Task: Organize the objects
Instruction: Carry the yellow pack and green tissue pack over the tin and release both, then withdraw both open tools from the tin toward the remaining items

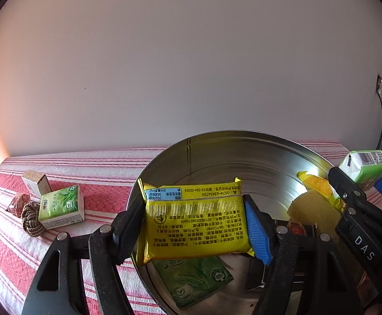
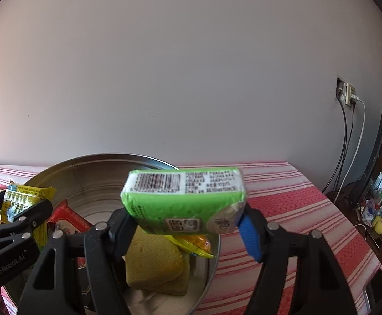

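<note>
My left gripper (image 1: 195, 225) is shut on a yellow snack packet (image 1: 195, 223) and holds it over a round metal tin (image 1: 243, 152). The tin holds a green tissue pack (image 1: 193, 278), a yellow sponge (image 1: 311, 210) and a dark box (image 1: 296, 231). My right gripper (image 2: 187, 221) is shut on a green tissue pack (image 2: 183, 199) above the tin's right side (image 2: 212, 262); it also shows in the left wrist view (image 1: 364, 168). The sponge (image 2: 154, 262) and a red packet (image 2: 67, 218) lie below it.
On the red-and-white striped cloth (image 1: 99, 173) left of the tin lie another green tissue pack (image 1: 61, 207), a small beige box (image 1: 37, 183), a rope knot (image 1: 32, 219) and a pink item (image 1: 17, 204). A wall socket with cables (image 2: 347, 97) and a cluttered side table (image 2: 377, 210) are at the right.
</note>
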